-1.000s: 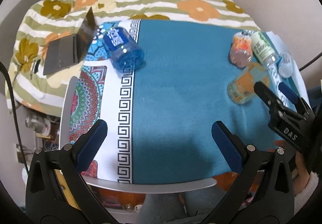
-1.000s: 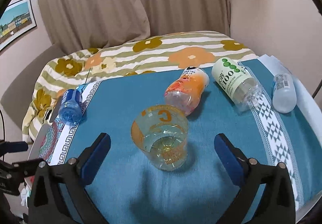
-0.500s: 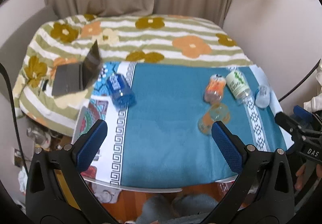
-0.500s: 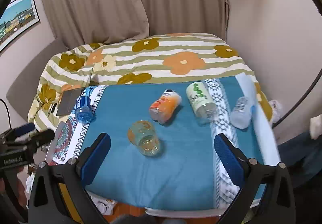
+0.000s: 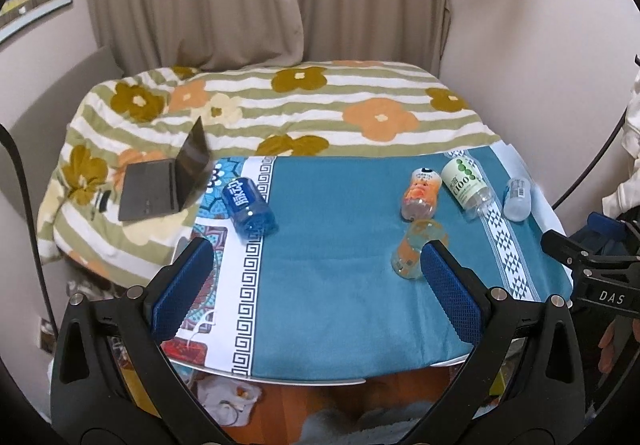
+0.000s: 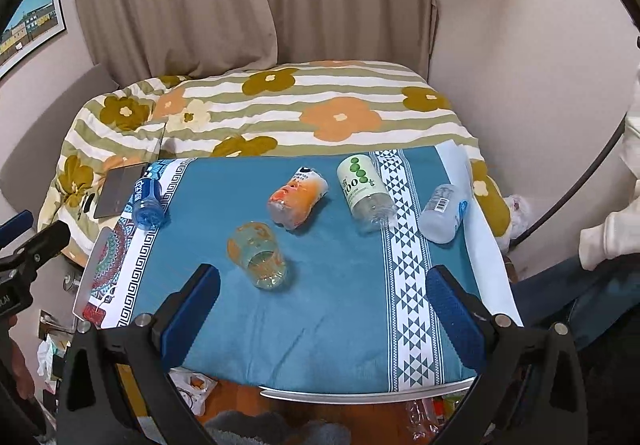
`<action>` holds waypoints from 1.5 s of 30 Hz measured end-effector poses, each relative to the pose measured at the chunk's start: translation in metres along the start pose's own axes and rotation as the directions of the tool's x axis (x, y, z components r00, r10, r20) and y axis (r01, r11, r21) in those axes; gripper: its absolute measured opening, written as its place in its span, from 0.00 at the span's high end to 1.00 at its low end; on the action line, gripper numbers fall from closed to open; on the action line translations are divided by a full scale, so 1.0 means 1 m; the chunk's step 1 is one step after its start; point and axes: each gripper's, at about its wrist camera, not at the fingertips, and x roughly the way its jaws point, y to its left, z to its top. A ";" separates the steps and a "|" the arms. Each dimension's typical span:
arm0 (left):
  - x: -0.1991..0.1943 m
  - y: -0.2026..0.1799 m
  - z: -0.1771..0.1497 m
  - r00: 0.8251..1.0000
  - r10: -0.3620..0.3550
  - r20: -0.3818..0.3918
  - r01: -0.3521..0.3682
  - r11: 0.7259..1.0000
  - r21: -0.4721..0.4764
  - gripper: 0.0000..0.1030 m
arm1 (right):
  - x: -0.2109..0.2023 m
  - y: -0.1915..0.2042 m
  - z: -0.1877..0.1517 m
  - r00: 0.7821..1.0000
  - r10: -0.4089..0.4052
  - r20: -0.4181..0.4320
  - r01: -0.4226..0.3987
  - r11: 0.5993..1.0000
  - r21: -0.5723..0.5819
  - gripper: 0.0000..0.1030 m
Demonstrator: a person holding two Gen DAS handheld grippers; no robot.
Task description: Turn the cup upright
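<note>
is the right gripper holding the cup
No, the right gripper is open and empty, and the cup sits apart on the blue tablecloth.

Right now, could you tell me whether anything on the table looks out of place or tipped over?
Yes. The clear orange-printed cup lies on its side on the blue tablecloth. Four bottles lie flat too: the blue one at the left edge, and the orange, green-labelled and clear ones behind it. Nothing looks spilled.
</note>
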 end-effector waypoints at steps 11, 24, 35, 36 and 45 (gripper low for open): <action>-0.004 0.002 -0.001 1.000 0.005 0.017 -0.005 1.000 0.001 0.00 | -0.003 0.002 0.000 1.000 -0.004 0.008 0.004 1.000 0.004 0.00; -0.009 0.001 -0.001 1.000 0.010 0.030 -0.010 1.000 0.010 0.00 | -0.004 0.004 0.000 1.000 -0.009 0.010 0.009 1.000 0.003 0.00; -0.010 0.003 -0.001 1.000 0.011 0.027 -0.011 1.000 0.003 0.00 | -0.006 0.001 -0.001 1.000 -0.019 0.017 0.019 1.000 0.008 0.00; -0.010 0.004 -0.001 1.000 0.012 0.026 -0.012 1.000 0.003 0.00 | -0.006 0.000 -0.002 1.000 -0.020 0.018 0.020 1.000 0.008 0.00; -0.009 0.003 -0.001 1.000 0.014 0.025 -0.014 1.000 0.005 0.00 | -0.008 0.002 -0.001 0.999 -0.026 0.024 0.026 1.000 0.001 0.00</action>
